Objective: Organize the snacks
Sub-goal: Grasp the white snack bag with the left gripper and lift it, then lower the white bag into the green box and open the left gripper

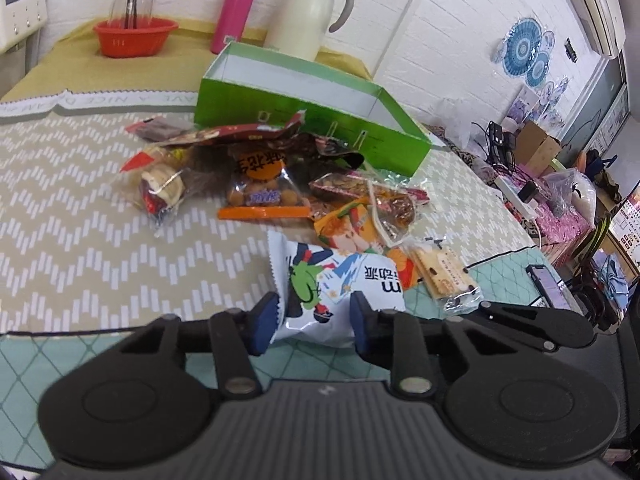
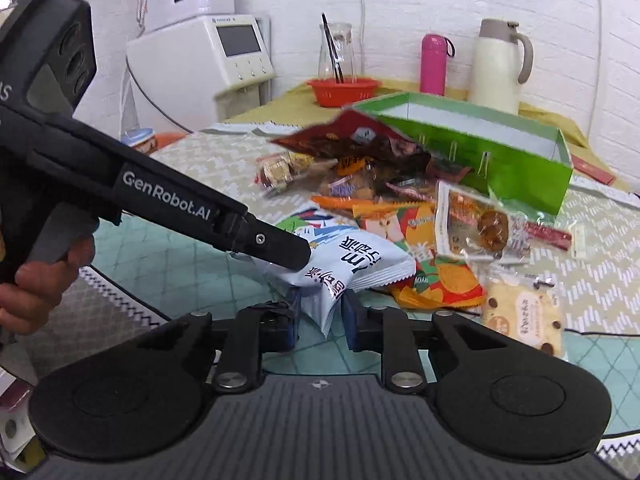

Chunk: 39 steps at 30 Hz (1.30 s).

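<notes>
A white-and-blue snack packet [image 1: 340, 280] lies at the near edge of a pile of snacks [image 1: 260, 192]. My left gripper [image 1: 314, 320] is shut on its near end, a blue pad pressing each side. The right wrist view shows the same packet [image 2: 352, 256], with my right gripper [image 2: 322, 314] shut on its lower corner. In that view the left gripper [image 2: 298, 258] comes in from the left, held by a hand [image 2: 36, 280], its tip on the packet. An open green box [image 1: 304, 116] [image 2: 512, 160] stands behind the pile.
At the back stand a red basket [image 1: 136, 38], a pink bottle [image 1: 236, 12] and a cream jug [image 1: 308, 12]. A biscuit packet [image 2: 524, 316] and an orange packet [image 2: 440, 276] lie right of the held one. A phone [image 1: 546, 286] rests near the table's right edge.
</notes>
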{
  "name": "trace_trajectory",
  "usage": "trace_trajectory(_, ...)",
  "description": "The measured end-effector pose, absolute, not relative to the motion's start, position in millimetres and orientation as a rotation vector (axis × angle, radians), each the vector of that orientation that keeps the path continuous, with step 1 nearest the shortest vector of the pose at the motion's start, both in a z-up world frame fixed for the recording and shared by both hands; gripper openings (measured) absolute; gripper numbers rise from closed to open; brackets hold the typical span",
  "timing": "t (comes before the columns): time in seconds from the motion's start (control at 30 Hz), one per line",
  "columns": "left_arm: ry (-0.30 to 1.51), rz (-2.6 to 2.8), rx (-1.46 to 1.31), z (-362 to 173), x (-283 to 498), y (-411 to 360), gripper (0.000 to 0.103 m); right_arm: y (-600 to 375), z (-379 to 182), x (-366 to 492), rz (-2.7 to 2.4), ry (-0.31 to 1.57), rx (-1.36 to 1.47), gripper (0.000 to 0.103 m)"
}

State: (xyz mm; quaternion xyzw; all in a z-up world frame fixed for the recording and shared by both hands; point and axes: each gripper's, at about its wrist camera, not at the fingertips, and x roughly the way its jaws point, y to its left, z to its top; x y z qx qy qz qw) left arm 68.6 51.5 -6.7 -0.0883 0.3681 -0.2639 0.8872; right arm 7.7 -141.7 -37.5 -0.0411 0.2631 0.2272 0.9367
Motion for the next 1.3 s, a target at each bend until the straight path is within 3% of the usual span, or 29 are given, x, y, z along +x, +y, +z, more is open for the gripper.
trace_trajectory(0.2,0.614,-0.573,-0.2,46,83,44,0.024,-159,9,20,0.471,0.377,-0.095,0.037)
trace_trajectory(0.37,0.587,-0.563,-0.245,72,156,28,0.024,-175,36,85,0.442,0.31,-0.066,0.037)
trace_trajectory(0.7,0.755,-0.468,-0.336,37,294,8,0.022,-190,13,212,0.399,0.464,0.05,0.035)
trace_trajectory(1.0,0.78,-0.461,-0.31,20,281,11,0.022,-199,0,227,0.461,0.601,0.153,0.036)
trace_trajectory(1.23,0.79,-0.512,-0.31,19,255,7,0.022,-207,5,201,0.496,0.599,0.14,0.045)
trace_trajectory(1.27,0.779,-0.501,-0.3,22,255,5,0.023,-204,6,200,0.49,0.585,0.107,0.046)
trace_trajectory(1.3,0.766,-0.488,-0.304,24,255,6,0.03,-202,7,200,0.485,0.565,0.08,0.05)
